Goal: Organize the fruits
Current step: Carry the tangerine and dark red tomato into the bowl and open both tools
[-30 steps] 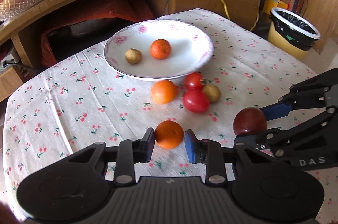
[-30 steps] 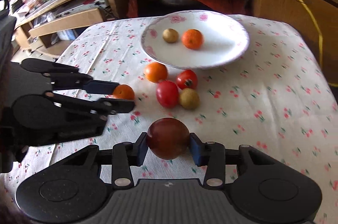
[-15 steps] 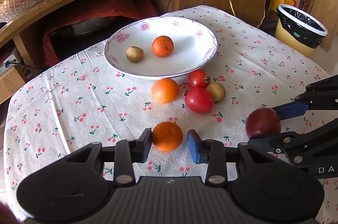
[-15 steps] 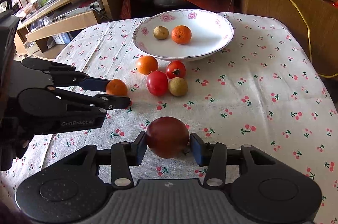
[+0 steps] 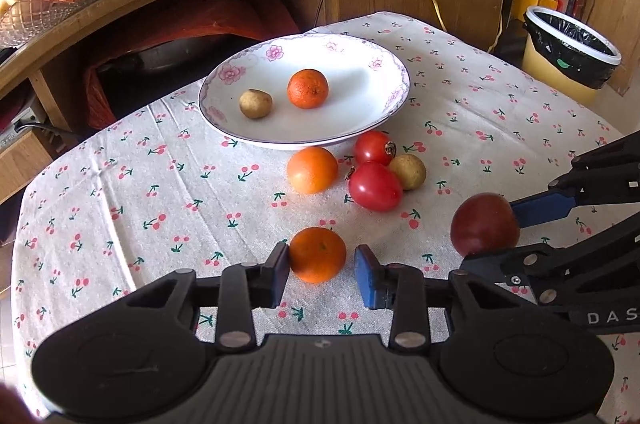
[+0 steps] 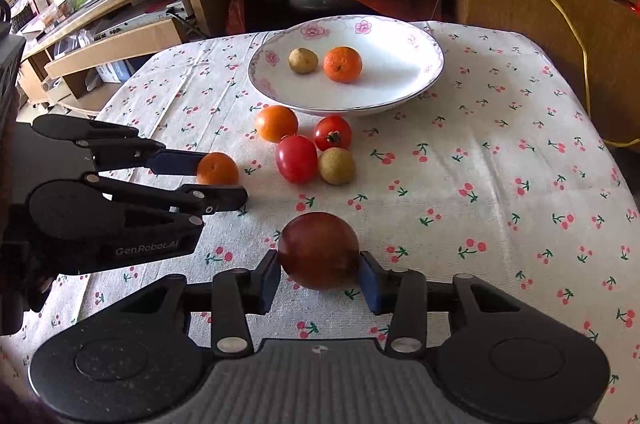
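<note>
While I am watching both wrist views, my left gripper (image 5: 322, 270) is sitting low over the tablecloth (image 5: 120, 184) with its jaws apart around a mandarin (image 5: 318, 255): the left pad is touching the fruit's side, and a gap is showing between the fruit and the blue right pad. From the right camera that same mandarin (image 6: 217, 169) is lying between the two left fingers, near their tips. My right gripper (image 6: 319, 278) is clamping a dark red apple (image 6: 319, 250), both pads pressing its sides; I cannot tell whether it is resting on the cloth. The apple (image 5: 485, 225) is sitting just right of the left gripper. Ahead, an orange (image 5: 312, 170), two tomatoes (image 5: 375, 186) and a small brown fruit (image 5: 408, 171) are clustering just in front of the plate (image 5: 360, 128), which is holding another mandarin (image 5: 307, 89) and another brown fruit (image 5: 256, 103).
</note>
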Demonstrator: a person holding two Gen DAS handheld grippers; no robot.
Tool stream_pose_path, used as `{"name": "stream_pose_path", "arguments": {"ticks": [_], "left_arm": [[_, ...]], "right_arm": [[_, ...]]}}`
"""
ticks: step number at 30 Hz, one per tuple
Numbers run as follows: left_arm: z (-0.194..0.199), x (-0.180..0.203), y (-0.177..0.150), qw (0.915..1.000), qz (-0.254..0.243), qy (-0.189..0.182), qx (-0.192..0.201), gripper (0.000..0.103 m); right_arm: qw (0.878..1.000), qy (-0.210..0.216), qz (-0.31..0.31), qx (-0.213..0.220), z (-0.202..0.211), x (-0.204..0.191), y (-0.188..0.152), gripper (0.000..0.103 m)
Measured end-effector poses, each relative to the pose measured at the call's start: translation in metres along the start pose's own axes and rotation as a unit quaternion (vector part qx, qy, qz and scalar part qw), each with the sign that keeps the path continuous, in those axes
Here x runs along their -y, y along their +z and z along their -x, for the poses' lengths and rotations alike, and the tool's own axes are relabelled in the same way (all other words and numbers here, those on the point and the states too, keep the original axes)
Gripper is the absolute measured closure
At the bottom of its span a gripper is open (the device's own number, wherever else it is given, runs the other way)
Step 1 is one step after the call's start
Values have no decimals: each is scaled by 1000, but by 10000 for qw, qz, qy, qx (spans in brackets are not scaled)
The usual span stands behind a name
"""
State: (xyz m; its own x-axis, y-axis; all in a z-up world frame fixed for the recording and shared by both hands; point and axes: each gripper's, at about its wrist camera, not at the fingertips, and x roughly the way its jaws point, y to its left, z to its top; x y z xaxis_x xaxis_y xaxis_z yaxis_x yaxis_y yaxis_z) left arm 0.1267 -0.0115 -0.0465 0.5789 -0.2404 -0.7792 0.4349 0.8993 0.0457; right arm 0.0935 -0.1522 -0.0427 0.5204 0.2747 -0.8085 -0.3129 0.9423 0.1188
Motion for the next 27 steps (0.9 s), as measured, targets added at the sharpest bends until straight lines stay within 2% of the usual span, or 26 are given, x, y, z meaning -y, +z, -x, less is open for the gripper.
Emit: {"name": "stream_pose_path", "arguments": {"ticks": [3, 8, 15, 21, 27], "left_arm": [[1, 2, 1, 10000, -6, 24, 11, 65], [7, 0, 0, 9999, 114, -51, -53, 65], [26, 3, 3, 9997, 166, -115, 112, 65], [32, 0, 11, 9993, 218, -78, 285, 65], [27, 3, 22, 9992, 98, -14, 379, 65]], "right_arm": [[10000, 17, -15, 18, -2, 1, 3, 67], [9999, 34, 96, 26, -2, 1, 4, 69], [9997, 75, 107, 202, 7, -6, 13, 69], [9990, -50, 93, 432, 17, -11, 19, 69], [9988, -206, 28, 450, 14, -6, 25, 69]]}}
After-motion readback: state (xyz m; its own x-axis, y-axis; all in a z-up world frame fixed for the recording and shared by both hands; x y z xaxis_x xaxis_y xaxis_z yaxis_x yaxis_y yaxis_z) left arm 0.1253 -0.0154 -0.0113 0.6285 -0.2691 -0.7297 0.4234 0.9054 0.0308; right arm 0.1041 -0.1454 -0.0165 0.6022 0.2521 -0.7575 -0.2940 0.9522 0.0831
